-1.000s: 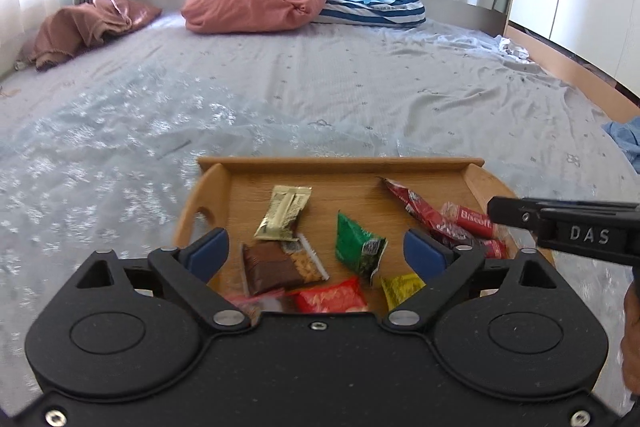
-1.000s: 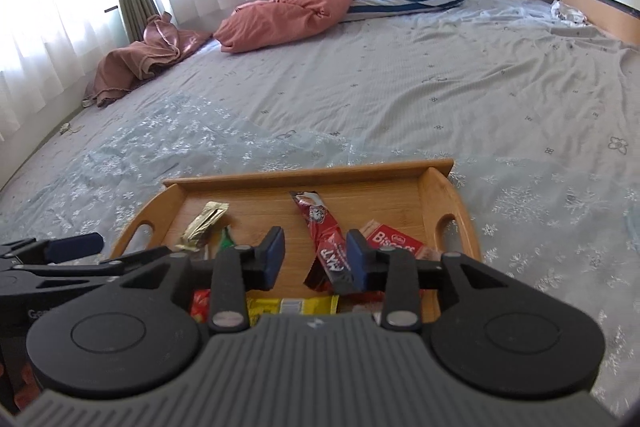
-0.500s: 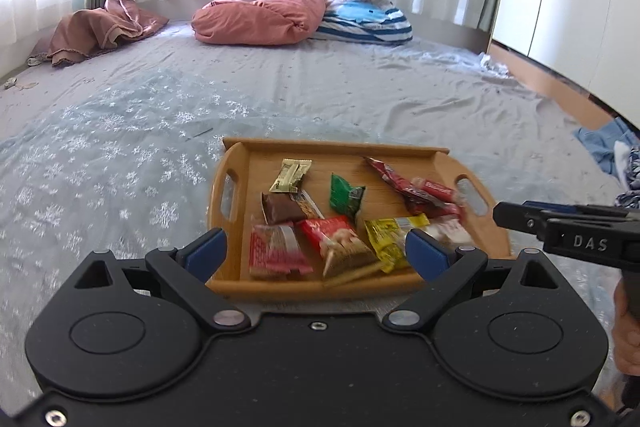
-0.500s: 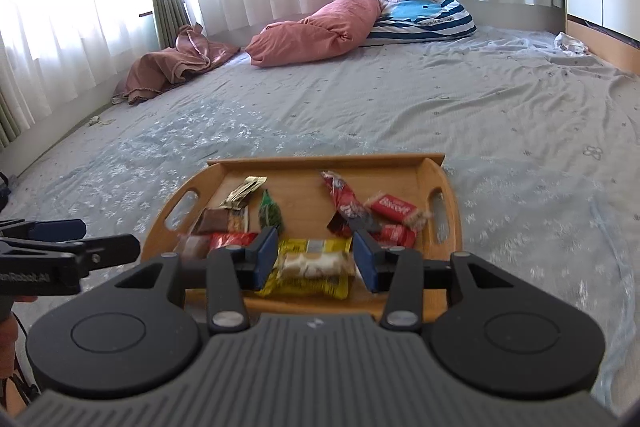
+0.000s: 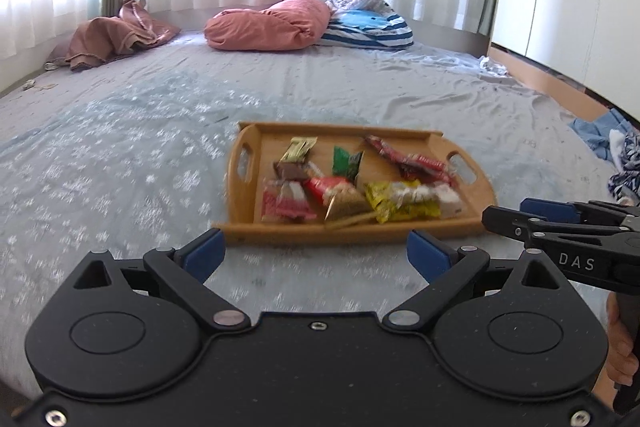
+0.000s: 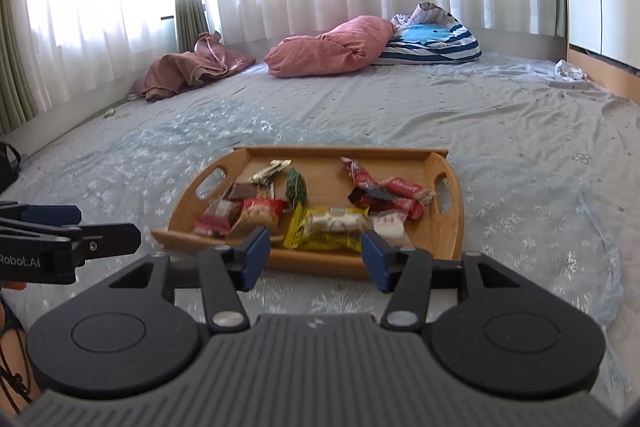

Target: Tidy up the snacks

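A wooden tray (image 5: 476, 187) with two handle slots lies on the grey bedsheet and holds several snack packets: a yellow pack (image 5: 404, 201), a red pack (image 5: 328, 185), a green pack (image 5: 346, 161), a gold pack (image 5: 298, 149). The tray also shows in the right wrist view (image 6: 452, 211). My left gripper (image 5: 316, 253) is open and empty, just short of the tray's near edge. My right gripper (image 6: 314, 257) is open and empty at the tray's near edge, in front of the yellow pack (image 6: 328, 223).
A pink pillow (image 5: 268, 25), a striped cushion (image 5: 372, 29) and a brown bundle (image 5: 116, 39) lie far back by the curtains. Blue clothes (image 5: 608, 139) lie at the right. A wooden ledge (image 6: 600, 75) runs along the right wall.
Both grippers have pulled back and up from over the tray; the whole tray now shows ahead of them. The right gripper's jaws have opened wider.
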A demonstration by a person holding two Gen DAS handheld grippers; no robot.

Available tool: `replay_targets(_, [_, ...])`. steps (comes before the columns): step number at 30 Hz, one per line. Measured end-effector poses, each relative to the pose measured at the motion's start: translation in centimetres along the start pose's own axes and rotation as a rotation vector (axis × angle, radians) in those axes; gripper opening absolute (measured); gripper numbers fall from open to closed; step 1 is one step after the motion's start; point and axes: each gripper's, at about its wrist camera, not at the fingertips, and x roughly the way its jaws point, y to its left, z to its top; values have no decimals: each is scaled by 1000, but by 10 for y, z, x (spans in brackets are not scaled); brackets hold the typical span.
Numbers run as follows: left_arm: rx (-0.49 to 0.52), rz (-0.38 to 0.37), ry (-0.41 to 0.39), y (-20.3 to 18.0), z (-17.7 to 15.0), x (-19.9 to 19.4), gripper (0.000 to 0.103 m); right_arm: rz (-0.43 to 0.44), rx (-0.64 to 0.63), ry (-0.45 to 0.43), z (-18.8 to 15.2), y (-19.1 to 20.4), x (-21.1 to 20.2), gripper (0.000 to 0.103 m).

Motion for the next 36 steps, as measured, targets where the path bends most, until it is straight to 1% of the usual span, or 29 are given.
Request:
replay_targets(4, [2,30,11,2,-23,6,97,-16,-31,-2,-22,8,-1,70])
replay_targets(9, [12,57,18,6,-47,22,97,-35,-59,4,-48,14,4,74])
replay_targets(15, [-20,84,52,13,-68,48,97,-80,-64,38,-74,15,19,77])
replay_targets(19, [16,113,51,11,-80,61,97,-114,-106,55,-91,18,29,83])
replay_targets(22, [36,115,60,8,-86,69,97,-127,-105,67,-97,17,36,90])
replay_targets(24, [26,111,78,8,-89,75,98,-136,-93,74,-100,15,40,92])
replay_targets(26, [8,110,78,9,-92,79,100,-142,-78,73,-101,12,43,99])
replay_targets(30, [17,114,70,8,-93,83,103,-141,-69,73,-102,10,46,103])
replay_targets(36, [-1,95,63,11,-95,84,103,-134,-76,101,-102,10,51,103])
